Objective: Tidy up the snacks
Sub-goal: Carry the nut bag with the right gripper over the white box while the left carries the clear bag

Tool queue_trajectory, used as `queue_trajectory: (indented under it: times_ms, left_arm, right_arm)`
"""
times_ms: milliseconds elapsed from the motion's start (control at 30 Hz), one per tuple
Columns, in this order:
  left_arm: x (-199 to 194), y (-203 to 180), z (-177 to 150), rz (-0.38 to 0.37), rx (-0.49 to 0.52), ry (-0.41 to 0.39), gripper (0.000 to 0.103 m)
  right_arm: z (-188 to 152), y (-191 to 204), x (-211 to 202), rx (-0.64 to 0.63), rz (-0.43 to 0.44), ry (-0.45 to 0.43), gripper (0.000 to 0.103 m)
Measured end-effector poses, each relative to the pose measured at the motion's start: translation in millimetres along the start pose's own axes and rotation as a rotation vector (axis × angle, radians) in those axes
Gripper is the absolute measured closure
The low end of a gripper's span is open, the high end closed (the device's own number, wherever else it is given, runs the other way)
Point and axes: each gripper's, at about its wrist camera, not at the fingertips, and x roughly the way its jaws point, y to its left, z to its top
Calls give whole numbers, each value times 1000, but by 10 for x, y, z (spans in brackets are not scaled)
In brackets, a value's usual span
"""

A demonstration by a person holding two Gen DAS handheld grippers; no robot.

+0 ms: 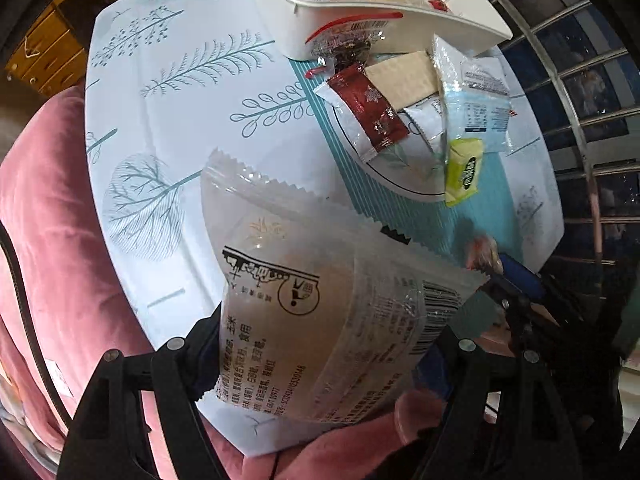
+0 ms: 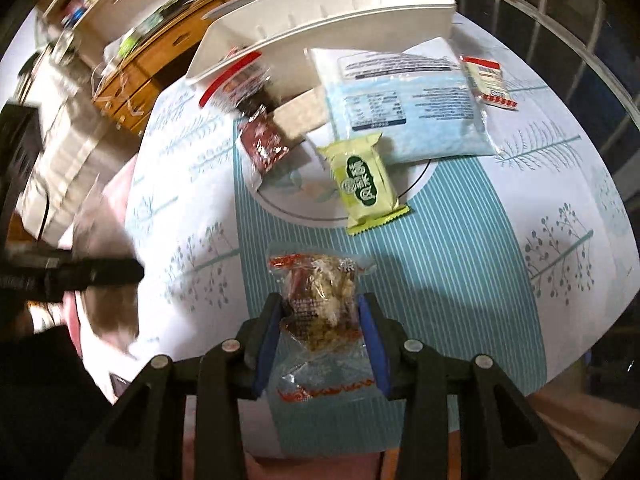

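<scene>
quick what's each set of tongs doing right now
Left tongs: shut on a translucent snack packet.
Right tongs: shut on a clear nut-cluster packet.

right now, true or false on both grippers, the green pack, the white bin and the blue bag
1. The left gripper holds a translucent printed packet. True.
2. The right gripper is open with nothing in it. False: it is shut on a clear nut snack packet.
3. The green snack pack lies partly on the plate. True.
4. The white bin holds nothing. False: several wrapped snacks lie inside.
5. The light blue bag stands upright in the bin. False: it lies flat on the table beside the bin.
</scene>
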Motion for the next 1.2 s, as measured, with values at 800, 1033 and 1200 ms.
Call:
queue_trajectory:
  times_ms: [800, 1033, 1200]
  left_arm:
    - [-848, -379, 734, 27, -57, -78, 24]
    - [-963, -524, 1215, 23, -112, -136, 24]
    - [-986, -618, 1536, 36, -168, -183, 24]
  right_arm:
    - [1476, -391, -197, 288, 233, -44, 63]
    - [2028, -618, -263, 246, 229, -70, 63]
    - [2347, -760, -226, 210, 222, -62, 63]
